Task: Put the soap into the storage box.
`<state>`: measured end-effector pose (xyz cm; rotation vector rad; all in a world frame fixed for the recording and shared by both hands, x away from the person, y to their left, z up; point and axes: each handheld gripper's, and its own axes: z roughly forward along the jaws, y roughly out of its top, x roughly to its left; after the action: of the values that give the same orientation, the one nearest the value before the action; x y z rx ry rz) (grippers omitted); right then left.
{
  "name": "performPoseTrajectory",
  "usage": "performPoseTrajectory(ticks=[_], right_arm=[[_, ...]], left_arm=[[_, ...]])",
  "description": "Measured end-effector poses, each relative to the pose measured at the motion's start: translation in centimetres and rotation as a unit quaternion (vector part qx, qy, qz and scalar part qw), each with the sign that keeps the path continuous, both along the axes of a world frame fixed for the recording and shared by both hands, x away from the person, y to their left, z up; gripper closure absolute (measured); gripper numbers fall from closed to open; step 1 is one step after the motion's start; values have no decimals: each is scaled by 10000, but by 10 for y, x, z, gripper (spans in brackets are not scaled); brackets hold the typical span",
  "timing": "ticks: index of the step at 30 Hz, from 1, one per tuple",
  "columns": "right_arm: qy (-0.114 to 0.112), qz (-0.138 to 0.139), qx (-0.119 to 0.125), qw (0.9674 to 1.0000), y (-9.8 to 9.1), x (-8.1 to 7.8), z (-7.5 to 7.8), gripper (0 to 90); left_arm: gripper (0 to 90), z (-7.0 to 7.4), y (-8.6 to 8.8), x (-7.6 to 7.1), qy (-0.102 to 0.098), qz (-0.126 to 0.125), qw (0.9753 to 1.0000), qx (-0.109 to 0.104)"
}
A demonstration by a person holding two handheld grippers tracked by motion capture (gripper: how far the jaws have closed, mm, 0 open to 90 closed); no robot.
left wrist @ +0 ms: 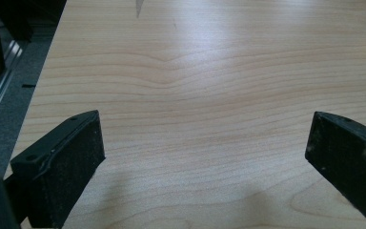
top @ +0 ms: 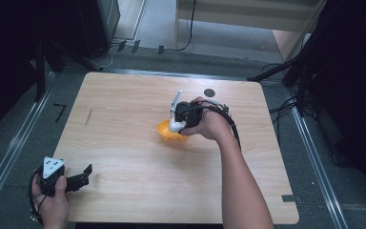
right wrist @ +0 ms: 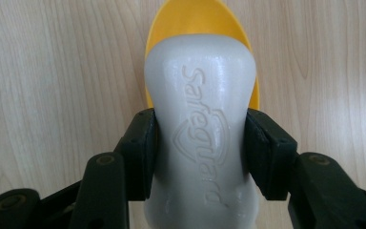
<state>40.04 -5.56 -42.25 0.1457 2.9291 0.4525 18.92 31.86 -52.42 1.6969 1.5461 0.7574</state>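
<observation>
A white plastic bottle (right wrist: 201, 133) with a raised logo sits between the jaws of my right gripper (right wrist: 200, 152), which is shut on its body. In the high view the right gripper (top: 180, 117) holds the white bottle (top: 175, 112) over a yellow bowl (top: 167, 133) near the middle of the wooden table (top: 124, 109). The yellow bowl (right wrist: 198, 21) lies directly beneath the bottle's far end. My left gripper (top: 86, 174) rests at the table's near left corner, and the left gripper view shows it (left wrist: 205, 148) open with bare wood between its jaws.
A small dark round mark (top: 209, 92) lies on the table behind the bowl. Dark stands and cables (top: 295, 76) flank the table's right and left sides. A metal rail (top: 9, 152) runs along the floor at the left.
</observation>
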Motion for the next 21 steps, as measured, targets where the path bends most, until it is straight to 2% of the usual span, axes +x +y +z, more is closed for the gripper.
performPoseTrajectory(ticks=[6, 9, 14, 17, 21], right_arm=[[-7, 126, -117, 9999, 15, 5, -1, 505], [47, 148, -36, 9999, 20, 6, -2, 505], [47, 169, -177, 9997, 20, 9, -8, 505], [8, 222, -121, 9997, 19, 11, -10, 505], [13, 234, -163, 9996, 21, 14, -14, 505]], left_arm=[[0, 0, 1, 0, -12, -2, 10000, -68], [0, 0, 3, 0, -9, 9, 9999, -135], [0, 0, 2, 0, -4, -1, 10000, -93], [0, 0, 2, 0, 5, 12, 9999, -105], [0, 0, 1, 0, 20, 7, 10000, -62]])
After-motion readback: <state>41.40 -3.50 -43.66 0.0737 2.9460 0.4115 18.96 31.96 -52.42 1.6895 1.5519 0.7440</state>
